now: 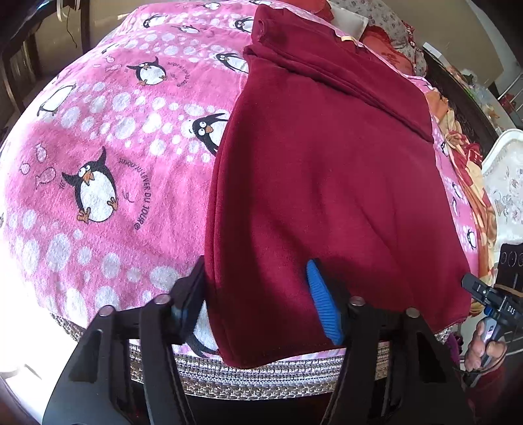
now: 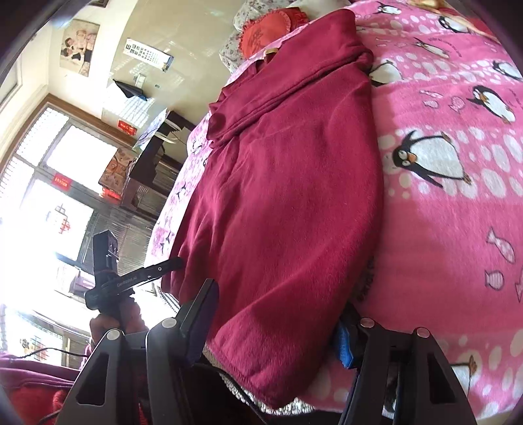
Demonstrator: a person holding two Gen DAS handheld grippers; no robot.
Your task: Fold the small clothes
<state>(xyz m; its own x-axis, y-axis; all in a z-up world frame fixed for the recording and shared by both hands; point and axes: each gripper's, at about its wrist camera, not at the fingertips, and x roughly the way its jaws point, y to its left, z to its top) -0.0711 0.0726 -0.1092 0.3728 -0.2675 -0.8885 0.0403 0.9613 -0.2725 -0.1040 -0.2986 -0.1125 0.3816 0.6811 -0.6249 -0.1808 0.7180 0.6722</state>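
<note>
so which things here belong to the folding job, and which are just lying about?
Job:
- dark red garment
- left gripper
- right gripper

Lying about:
- pink penguin blanket, just the work surface
- red embroidered cushion
- eye chart on the wall

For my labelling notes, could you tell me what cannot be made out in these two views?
- Left wrist view: the garment drapes over the left gripper, so its grip is unclear.
- Right wrist view: the garment covers the gap of the right gripper; open or shut is unclear.
- The blanket under the garment is hidden.
- Both views: sleeves are folded under or unseen.
</note>
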